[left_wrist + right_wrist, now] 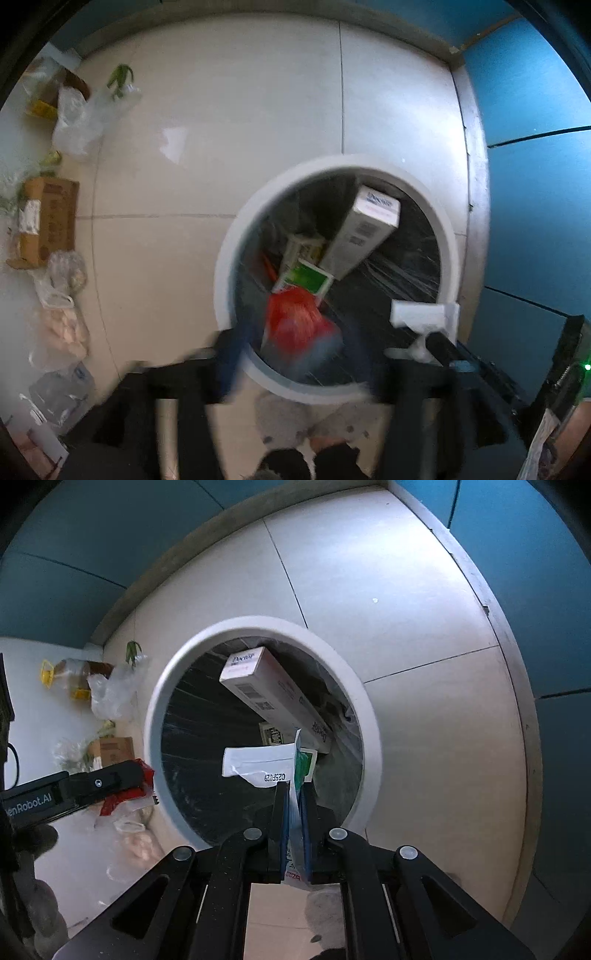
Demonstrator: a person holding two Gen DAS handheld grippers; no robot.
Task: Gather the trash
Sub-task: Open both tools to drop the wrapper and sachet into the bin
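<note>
A white round bin (229, 258) with a black liner stands on the tiled floor. It holds a long white box (364, 229) and a green carton (308, 278). My left gripper (321, 358) hangs open over the bin's near rim. A blurred red plastic bag (299, 325) lies loose between its wide fingers, touching neither pad. My right gripper (294, 794) is over the bin (155, 716), shut on a flat white packet (258, 766) with printed code. The left wrist view shows that packet (424, 314) at the right.
Several pieces of trash line the floor on the left: a cardboard box (48, 218), clear plastic bags (74, 118), a bottle with a yellow handle (66, 672). Blue wall panels (535, 184) stand close behind and right of the bin.
</note>
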